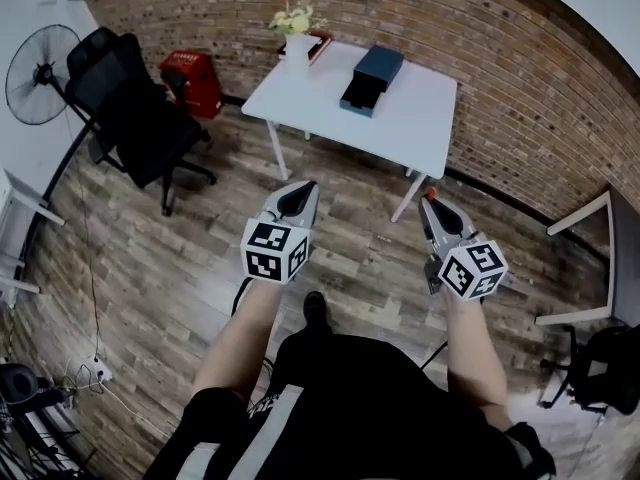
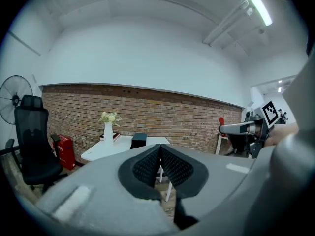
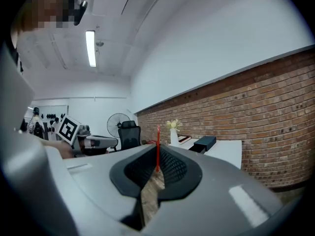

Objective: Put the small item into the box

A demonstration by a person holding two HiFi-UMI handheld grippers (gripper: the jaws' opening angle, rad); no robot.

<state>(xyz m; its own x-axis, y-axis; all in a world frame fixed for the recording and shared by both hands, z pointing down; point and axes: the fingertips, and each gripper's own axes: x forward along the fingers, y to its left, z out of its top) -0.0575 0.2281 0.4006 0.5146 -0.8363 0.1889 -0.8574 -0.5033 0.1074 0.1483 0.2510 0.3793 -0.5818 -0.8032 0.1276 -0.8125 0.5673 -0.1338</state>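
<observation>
A dark blue box (image 1: 372,78) with its drawer pulled out lies on the white table (image 1: 410,128) by the brick wall, well ahead of me. It also shows as a box (image 2: 139,140) in the left gripper view and as a box (image 3: 205,143) in the right gripper view. My right gripper (image 1: 430,200) is shut on a thin red item (image 3: 158,149) that sticks up from the jaw tips, its end seen as a red item (image 1: 431,192) from above. My left gripper (image 1: 303,188) is shut with nothing in it, its jaws meeting (image 2: 160,160). Both hang over the wooden floor, short of the table.
A white vase of flowers (image 1: 297,38) and a red book (image 1: 320,45) stand on the table's far left. A black office chair (image 1: 130,108), a fan (image 1: 40,73) and a red container (image 1: 195,81) are at the left. Another white table (image 1: 590,268) is at the right.
</observation>
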